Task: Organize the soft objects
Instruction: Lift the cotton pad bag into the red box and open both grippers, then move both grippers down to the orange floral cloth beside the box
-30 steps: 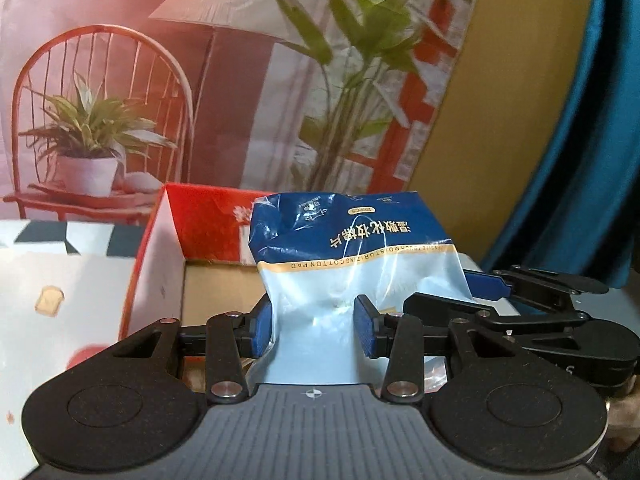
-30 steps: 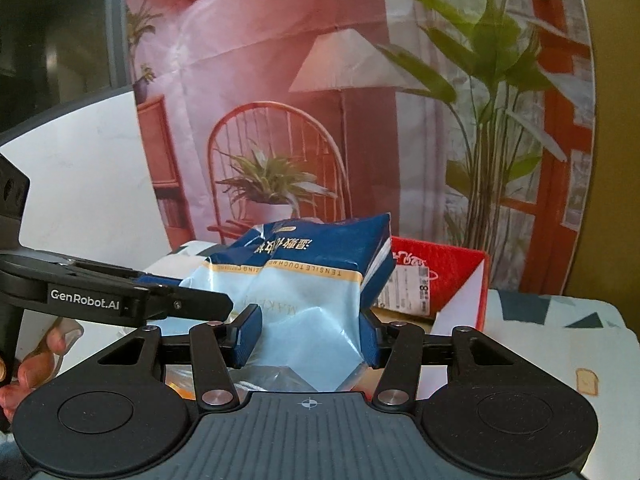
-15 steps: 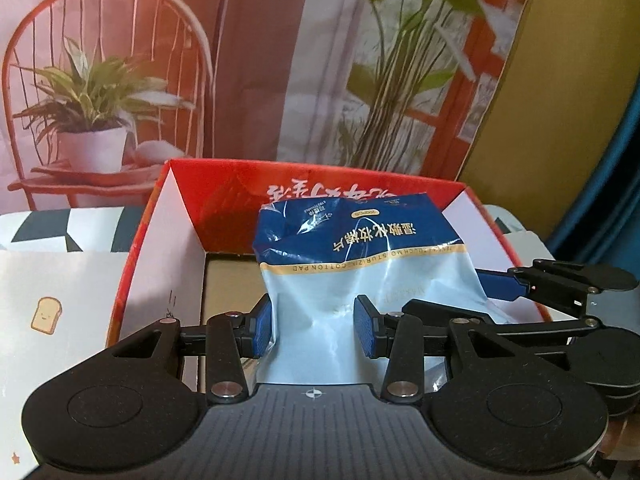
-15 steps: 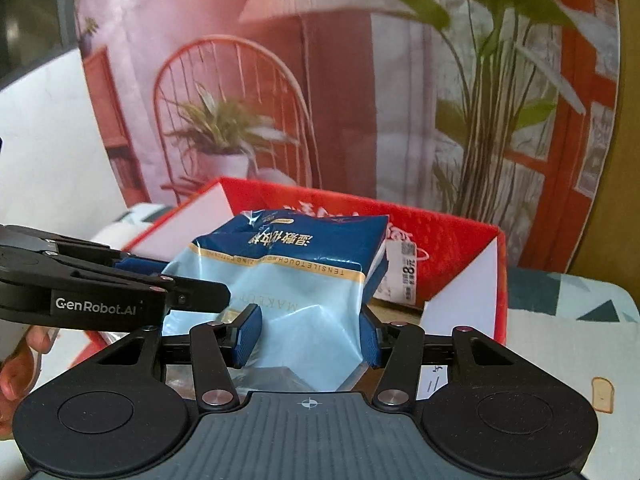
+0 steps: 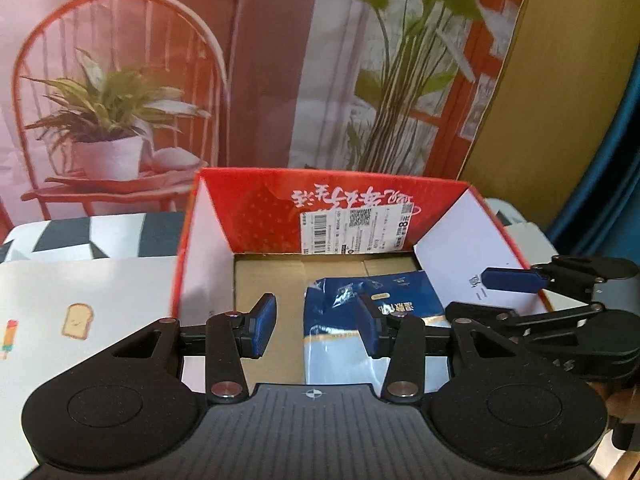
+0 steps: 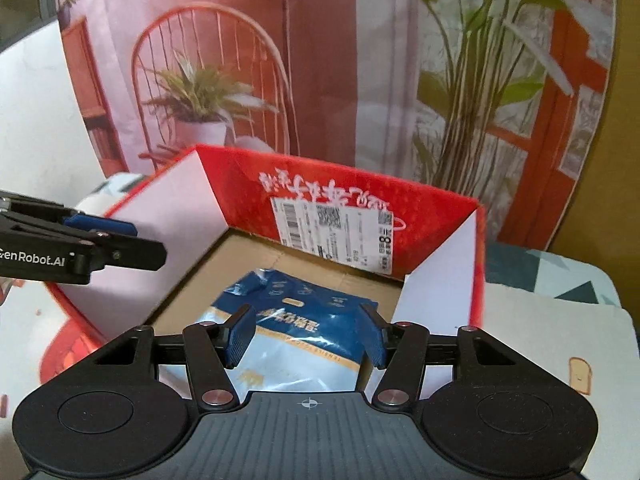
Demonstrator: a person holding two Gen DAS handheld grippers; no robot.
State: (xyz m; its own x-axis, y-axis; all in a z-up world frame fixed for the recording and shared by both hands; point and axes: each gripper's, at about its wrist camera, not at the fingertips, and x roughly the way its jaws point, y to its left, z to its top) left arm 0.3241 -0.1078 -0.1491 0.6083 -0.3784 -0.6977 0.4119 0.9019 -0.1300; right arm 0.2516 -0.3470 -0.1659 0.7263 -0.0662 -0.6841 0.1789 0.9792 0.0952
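While you hold both grippers over the red cardboard box (image 5: 256,208), the blue-and-white cotton pad packet (image 6: 304,336) lies flat on the box's brown floor, toward the right-hand side as your left wrist camera shows it, close to the white inner wall there. Your left gripper (image 5: 316,326) stands open with nothing pressed between its blue pads; the packet sits below and partly behind its right pad. Your right gripper (image 6: 306,334) has just been opening its jaws, and they now stand apart above the packet, neither pad pressing on it. A white shipping label (image 5: 356,230) is stuck on the red back wall of the box. The box rests on a tablecloth (image 5: 80,292) printed with a toast slice, in front of a backdrop (image 5: 280,80) picturing a chair and potted plants.
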